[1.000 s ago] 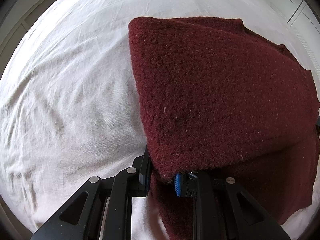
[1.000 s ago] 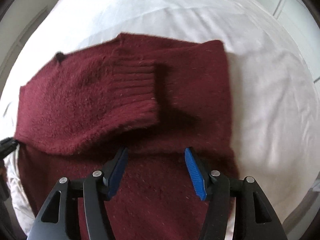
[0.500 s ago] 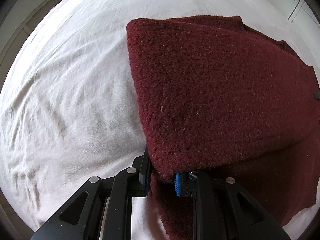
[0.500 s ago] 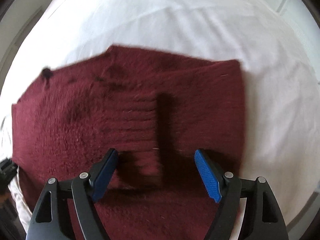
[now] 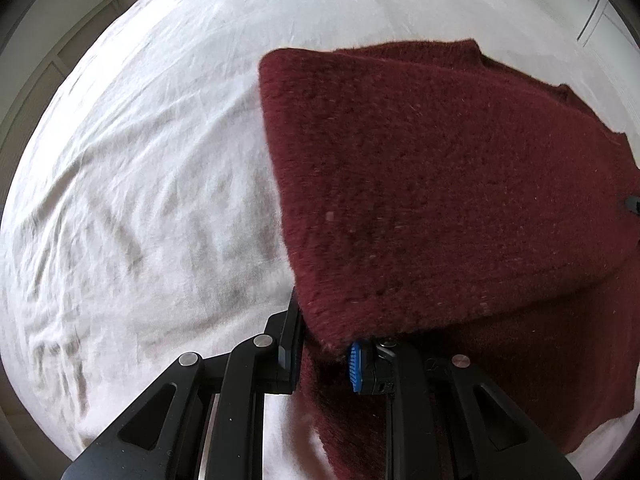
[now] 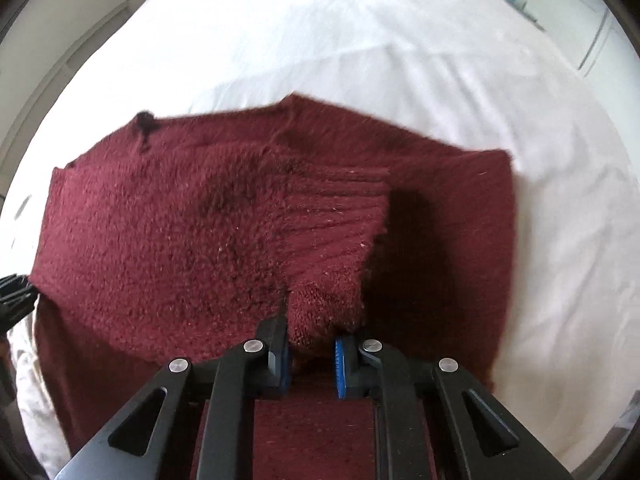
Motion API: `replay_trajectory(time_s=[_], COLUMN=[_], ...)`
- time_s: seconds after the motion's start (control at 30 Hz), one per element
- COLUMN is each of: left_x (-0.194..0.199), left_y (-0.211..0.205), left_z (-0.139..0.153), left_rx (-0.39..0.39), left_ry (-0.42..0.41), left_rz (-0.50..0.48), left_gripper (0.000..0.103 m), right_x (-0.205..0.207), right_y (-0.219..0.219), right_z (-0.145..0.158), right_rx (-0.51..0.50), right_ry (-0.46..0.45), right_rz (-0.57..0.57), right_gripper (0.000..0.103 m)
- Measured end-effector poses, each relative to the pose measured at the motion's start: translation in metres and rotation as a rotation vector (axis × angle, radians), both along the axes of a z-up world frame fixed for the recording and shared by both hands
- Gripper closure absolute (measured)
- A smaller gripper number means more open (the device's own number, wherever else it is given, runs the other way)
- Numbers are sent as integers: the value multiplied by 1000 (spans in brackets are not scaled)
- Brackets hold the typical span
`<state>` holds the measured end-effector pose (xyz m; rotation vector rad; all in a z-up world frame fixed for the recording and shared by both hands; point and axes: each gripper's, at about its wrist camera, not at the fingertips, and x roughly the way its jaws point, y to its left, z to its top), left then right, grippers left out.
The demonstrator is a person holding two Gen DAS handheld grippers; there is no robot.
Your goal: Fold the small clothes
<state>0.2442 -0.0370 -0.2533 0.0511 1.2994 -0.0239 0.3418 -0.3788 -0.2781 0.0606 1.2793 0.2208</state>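
Both my jaws were clamped on the maroon sweater (image 6: 168, 240): left gripper (image 5: 326, 354) on a corner, right gripper (image 6: 310, 354) on the ribbed cuff (image 6: 340, 240). Best lifted level, laid square on the bed (image 5: 140, 160).

Sweater (image 5: 440, 184): fuzzy matt maroon knit, ribbed at cuff (image 6: 340, 232). Bed sheet (image 5: 152, 168): thin white cloth, creased, matt. Gripper (image 6: 310, 354) bodies: matt black plastic, metal pins; blue ridged pads (image 6: 341, 362).
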Motion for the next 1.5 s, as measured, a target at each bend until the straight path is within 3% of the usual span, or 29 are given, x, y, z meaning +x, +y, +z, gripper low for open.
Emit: replay_trajectory(time_s=[0.2, 0.3, 0.37, 0.47, 0.5, 0.53, 0.57, 0.6, 0.67, 0.77, 0.87, 1.07, 1.17, 1.27, 1.37, 1.5], left_x=[2, 3, 2, 2, 3, 1, 0, -2, -5, -4, 1, 16, 15, 12, 8, 1], left_y=[0, -2, -4, -4, -2, 0, 0, 1, -4, -18, -44, -94, -109, -106, -94, -65], left_z=[-5, -6, -4, -2, 2, 11, 20, 29, 49, 74, 85, 55, 30, 5, -1, -1], left_rx=[17, 30, 36, 30, 25, 13, 7, 4, -4, -24, -41, -46, -28, -10, -23, -38], left_ry=[12, 16, 14, 37, 41, 24, 4, -14, -52, -110, -157, -157, -137, -112, -133, -153], left_rz=[-10, -8, -12, 4, 18, 29, 31, 31, 19, -2, -42, -88, -85, -93, -101, -40], left_gripper=[87, 86, 85, 79, 69, 52, 42, 26, 20, 1, 1, 1, 1, 1, 1, 1], right_x=[-7, -7, -10, -17, -21, -23, -27, -31, -42, -51, -49, -60, -56, -53, -52, -47], right_y=[-2, -4, -13, -28, -30, -30, -29, -29, -20, -4, 12, 54, 65, 57, 37, 7], right_z=[-22, -26, -21, -6, 1, 8, 16, 23, 36, 49, 59, 45, 20, -5, -18, -26], right_rx=[-17, 9, 4, -8, -3, -2, -4, -6, -6, 6, 5, -81, -120, -112, -75, -26], right_ry=[19, 15, 10, -10, -26, -37, -56, -75, -109, -136, -163, -253, -251, -207, -179, -141], right_rz=[-3, -33, -51, -78, -88, -91, -92, -89, -68, -43, -10, 80, 96, 70, 27, -29], right_gripper=[86, 77, 53, 40, 39, 31, 21, 21, 20, 14, 0, 0, 0, 0, 0, 0])
